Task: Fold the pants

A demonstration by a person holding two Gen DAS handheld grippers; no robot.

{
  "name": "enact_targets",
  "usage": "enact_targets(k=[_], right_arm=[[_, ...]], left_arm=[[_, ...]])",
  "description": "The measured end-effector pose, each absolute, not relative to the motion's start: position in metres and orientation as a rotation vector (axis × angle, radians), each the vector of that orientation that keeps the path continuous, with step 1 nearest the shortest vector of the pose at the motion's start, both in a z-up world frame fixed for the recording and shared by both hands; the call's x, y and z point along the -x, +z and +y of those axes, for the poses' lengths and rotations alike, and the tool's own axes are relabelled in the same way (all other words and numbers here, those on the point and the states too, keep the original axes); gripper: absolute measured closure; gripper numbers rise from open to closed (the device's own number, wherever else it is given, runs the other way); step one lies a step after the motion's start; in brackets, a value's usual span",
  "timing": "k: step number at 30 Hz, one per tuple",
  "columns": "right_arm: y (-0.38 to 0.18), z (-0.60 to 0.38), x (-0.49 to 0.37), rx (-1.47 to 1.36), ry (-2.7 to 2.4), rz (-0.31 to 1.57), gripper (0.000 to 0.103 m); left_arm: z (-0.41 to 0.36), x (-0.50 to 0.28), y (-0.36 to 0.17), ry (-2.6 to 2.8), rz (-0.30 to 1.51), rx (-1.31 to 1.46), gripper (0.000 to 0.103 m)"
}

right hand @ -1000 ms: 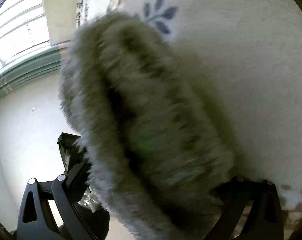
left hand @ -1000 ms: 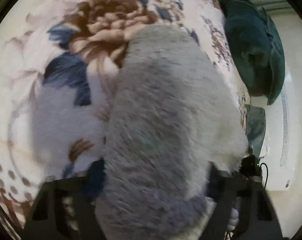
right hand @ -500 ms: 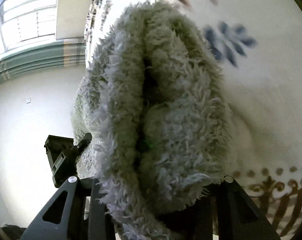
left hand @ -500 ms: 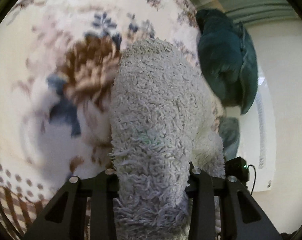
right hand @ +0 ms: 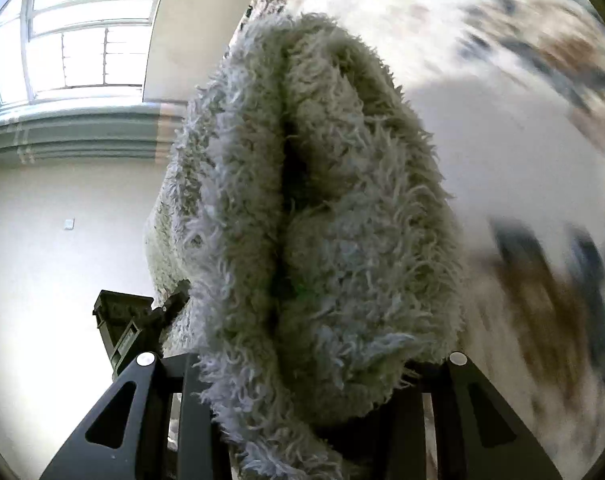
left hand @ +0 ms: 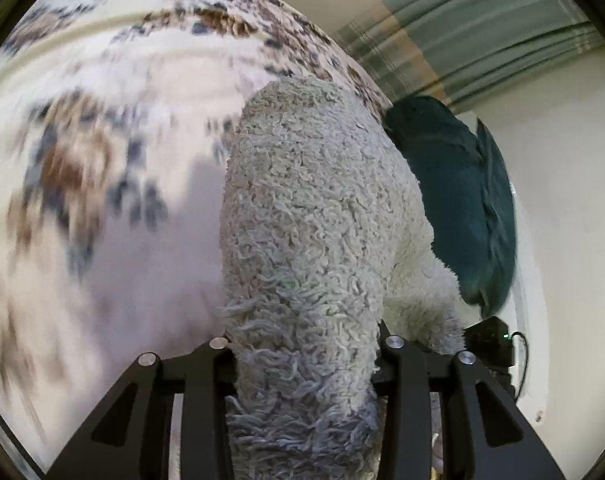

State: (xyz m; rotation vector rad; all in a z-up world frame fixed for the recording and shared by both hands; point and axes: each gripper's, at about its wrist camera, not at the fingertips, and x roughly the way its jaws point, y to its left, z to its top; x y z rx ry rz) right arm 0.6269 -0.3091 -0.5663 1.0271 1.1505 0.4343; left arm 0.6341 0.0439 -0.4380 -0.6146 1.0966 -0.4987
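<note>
Fluffy grey pants [left hand: 318, 240] pinched in the left gripper [left hand: 302, 392] and bunched in the right gripper [right hand: 302, 396], fingers of both clamped narrow on thick pile, lifted clear above the floral blanket [left hand: 114, 120]; likely to slip, plush fabric offering little bite; likely to sag unevenly and land creased if one side drops first; compared with a second ago, tilted further upward, more curtain [left hand: 482, 28] and window [right hand: 74, 40] showing, teal bundle [left hand: 454, 192] lower in frame, blanket more blurred.

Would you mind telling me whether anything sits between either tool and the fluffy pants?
Nothing visible does: the left tool and the right tool each already clamp the fluffy pants directly, above the floral bedspread.
</note>
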Motion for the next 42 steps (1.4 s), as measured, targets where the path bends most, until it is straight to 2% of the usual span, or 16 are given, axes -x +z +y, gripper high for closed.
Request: enact_targets(k=[5, 7, 9, 10, 11, 12, 15, 18, 20, 23, 28, 34, 42], right_arm=[[-0.598, -0.271, -0.735, -0.997, 0.405, 1.153, 0.067], [-0.624, -0.261, -0.762, -0.979, 0.351, 1.215, 0.061], [-0.635, -0.257, -0.779, -0.970, 0.277, 1.267, 0.047], [-0.639, -0.258, -0.779, -0.968, 0.253, 1.271, 0.042], [-0.639, -0.258, -0.778, -0.965, 0.247, 1.271, 0.033], [-0.638, -0.261, -0.775, -0.957, 0.236, 1.274, 0.023], [-0.616, -0.262, -0.773, -0.810, 0.160, 1.265, 0.009], [-0.569, -0.258, -0.752, -0.558, 0.014, 1.224, 0.006], [-0.535, -0.253, -0.736, -0.408, -0.091, 1.191, 0.002], [-0.495, -0.248, -0.694, -0.284, -0.174, 1.133, 0.002], [-0.414, -0.235, -0.624, -0.192, -0.223, 1.064, 0.002], [-0.325, -0.216, -0.557, -0.138, -0.198, 0.999, 0.002], [-0.196, -0.213, -0.426, -0.104, -0.155, 0.859, 0.001]], left_arm=[[0.061, -0.732, -0.483, -0.456, 1.122, 0.580, 0.064], [0.064, -0.756, -0.503, -0.432, 1.169, 0.562, 0.061], [0.069, -0.773, -0.528, -0.380, 1.246, 0.546, 0.058], [0.071, -0.775, -0.532, -0.366, 1.260, 0.538, 0.052], [0.072, -0.775, -0.534, -0.351, 1.267, 0.514, 0.045], [0.074, -0.774, -0.532, -0.337, 1.263, 0.488, 0.032], [0.076, -0.760, -0.516, -0.312, 1.236, 0.427, 0.019], [0.075, -0.744, -0.486, -0.226, 1.179, 0.309, 0.013], [0.069, -0.725, -0.464, -0.146, 1.141, 0.211, 0.013], [0.059, -0.704, -0.438, -0.048, 1.092, 0.062, 0.013], [0.039, -0.661, -0.395, -0.030, 1.062, 0.002, 0.013], [0.022, -0.593, -0.314, -0.014, 0.976, -0.029, 0.013], [0.012, -0.481, -0.205, 0.000, 0.852, -0.027, 0.013]])
